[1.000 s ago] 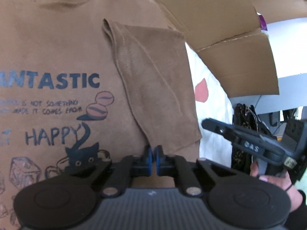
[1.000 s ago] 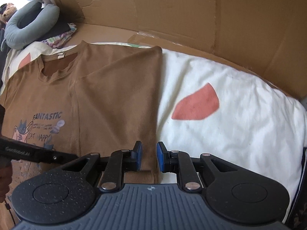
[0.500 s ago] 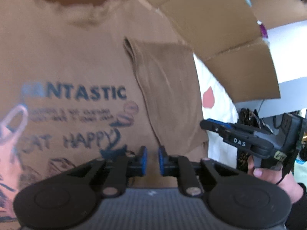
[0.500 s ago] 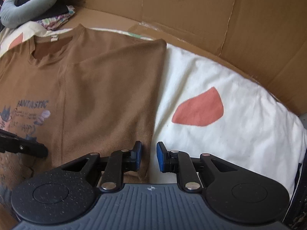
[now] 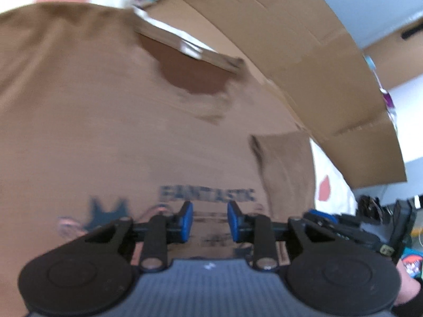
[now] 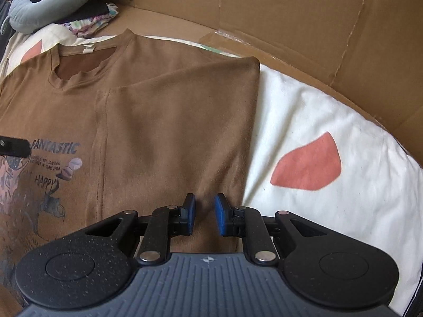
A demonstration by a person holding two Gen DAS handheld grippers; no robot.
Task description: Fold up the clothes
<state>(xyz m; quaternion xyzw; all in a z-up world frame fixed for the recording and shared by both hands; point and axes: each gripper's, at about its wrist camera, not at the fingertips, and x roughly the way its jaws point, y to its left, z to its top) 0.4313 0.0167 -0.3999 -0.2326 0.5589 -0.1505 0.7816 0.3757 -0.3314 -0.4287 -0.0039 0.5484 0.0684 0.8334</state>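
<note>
The brown T-shirt lies flat, print side up, on a white cover with coral patches, inside a surround of cardboard panels. Its neckline points toward the far cardboard, and one side section is turned inward over the chest, forming a straight folded edge beside the bare cover. The blue "FANTASTIC" lettering sits on the exposed part of the front. The left gripper hangs above the printed area with its jaws opening; nothing lies between the blue pads, and the cloth shows through the gap below them (this view is motion-blurred). The right gripper is positioned over the lower end of the folded section, close to its outer edge; its jaws stand narrowly apart with only fabric visible beneath, and no grip on the cloth can be seen. A grey neck pillow rests on the far corner of the cover, well apart from the shirt.
</note>
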